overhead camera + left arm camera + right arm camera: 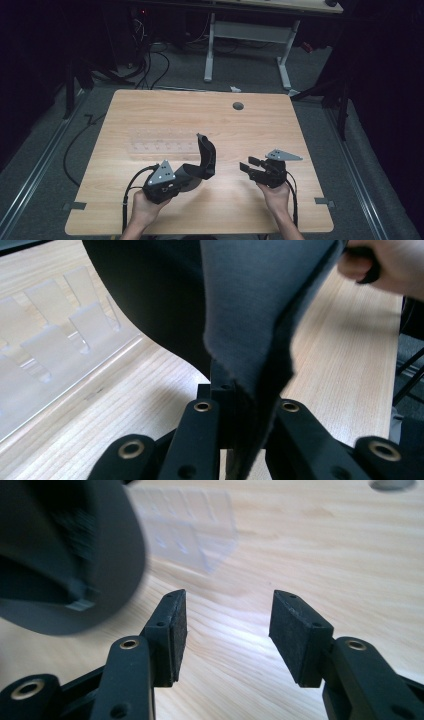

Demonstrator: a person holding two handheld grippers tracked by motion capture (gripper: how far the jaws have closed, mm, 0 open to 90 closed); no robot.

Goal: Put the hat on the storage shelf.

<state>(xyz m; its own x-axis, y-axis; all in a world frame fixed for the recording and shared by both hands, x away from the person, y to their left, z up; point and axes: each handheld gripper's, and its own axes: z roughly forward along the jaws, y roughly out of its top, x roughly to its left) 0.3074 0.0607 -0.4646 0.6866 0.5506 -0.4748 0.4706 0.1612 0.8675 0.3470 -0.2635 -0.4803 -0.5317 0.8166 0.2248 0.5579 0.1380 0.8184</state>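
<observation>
A dark flexible sheet (205, 160) curls upward from the wooden table (150, 110), grey on one face and black on the other. My left gripper (182, 177) is shut on its lower edge; in the left gripper view the sheet (250, 315) rises from between the jaws of the left gripper (245, 410). To the right, my right gripper (246, 166) stands open a little above the table, apart from the sheet. In the right gripper view its pads (172, 635) have only bare wood between them, and the sheet (65, 555) hangs blurred at the upper left.
A clear plastic rack (162, 145) with small upright dividers lies flat on the table behind the sheet. A grey cable hole (238, 106) sits near the far edge. Beyond the table are a white-legged desk (250, 35) and cables on the floor.
</observation>
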